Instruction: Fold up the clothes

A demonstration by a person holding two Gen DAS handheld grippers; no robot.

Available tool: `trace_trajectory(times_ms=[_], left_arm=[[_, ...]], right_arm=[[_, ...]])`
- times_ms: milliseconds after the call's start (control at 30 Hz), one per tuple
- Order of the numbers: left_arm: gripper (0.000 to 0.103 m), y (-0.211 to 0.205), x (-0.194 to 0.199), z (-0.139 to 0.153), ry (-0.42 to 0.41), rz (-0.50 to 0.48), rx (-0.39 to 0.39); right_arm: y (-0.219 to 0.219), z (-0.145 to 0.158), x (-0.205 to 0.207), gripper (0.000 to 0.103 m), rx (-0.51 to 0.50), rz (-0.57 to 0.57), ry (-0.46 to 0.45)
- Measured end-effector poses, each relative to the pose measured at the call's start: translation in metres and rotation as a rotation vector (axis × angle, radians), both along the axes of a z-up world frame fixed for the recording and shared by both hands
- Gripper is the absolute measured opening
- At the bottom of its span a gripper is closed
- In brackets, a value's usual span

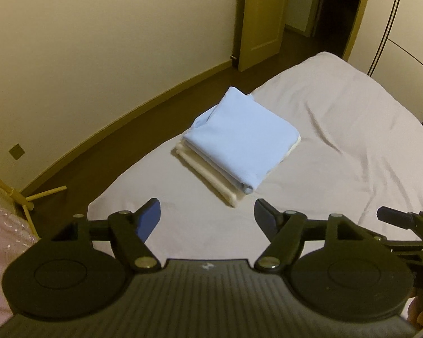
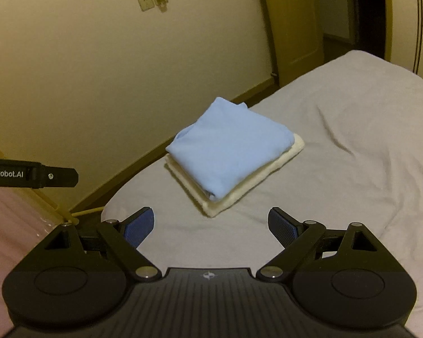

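A folded light blue garment (image 1: 237, 143) lies on top of a folded cream garment (image 1: 208, 176) near the left edge of the bed (image 1: 338, 129). The same stack shows in the right wrist view, blue (image 2: 228, 146) over cream (image 2: 251, 183). My left gripper (image 1: 207, 217) is open and empty, held above the sheet short of the stack. My right gripper (image 2: 211, 225) is open and empty, also short of the stack. Part of the right gripper shows at the right edge of the left wrist view (image 1: 403, 219), and the left gripper's body shows at the left of the right wrist view (image 2: 33, 176).
The bed sheet (image 2: 338, 169) is light grey and wrinkled. A beige wall (image 1: 98, 56) and dark floor strip (image 1: 155, 118) run along the bed's left side. An open wooden door (image 1: 256, 19) stands at the back. A wooden rack with pink plastic-covered fabric (image 1: 5, 225) is at the left.
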State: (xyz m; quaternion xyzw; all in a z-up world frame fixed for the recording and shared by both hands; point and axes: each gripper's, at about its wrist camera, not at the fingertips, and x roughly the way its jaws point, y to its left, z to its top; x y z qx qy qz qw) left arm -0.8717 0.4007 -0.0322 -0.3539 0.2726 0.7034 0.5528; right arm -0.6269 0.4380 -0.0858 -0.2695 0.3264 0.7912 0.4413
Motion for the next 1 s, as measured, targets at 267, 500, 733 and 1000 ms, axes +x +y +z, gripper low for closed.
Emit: trace_trajectory(times_ms=[267,500,733,1000], left_arm=[[0.075,-0.028,0.034,0.015,0.017,0.017,0.025],[0.078,-0.035,0.056,0.018,0.027,0.027,0.035],[0.089,-0.043,0.074,0.018,0.052,0.052,0.037],[0.099,-0.049,0.084,0.004,0.069,0.108,0.000]], right_arm=[[-0.012,0.012,0.025,0.103,0.020,0.001,0.019],[-0.010,0.015,0.038,0.103,0.033,0.016,0.035],[-0.003,0.014,0.047,0.103,0.034,0.028,0.034],[0.002,0.010,0.053,0.103,0.021,0.055,0.023]])
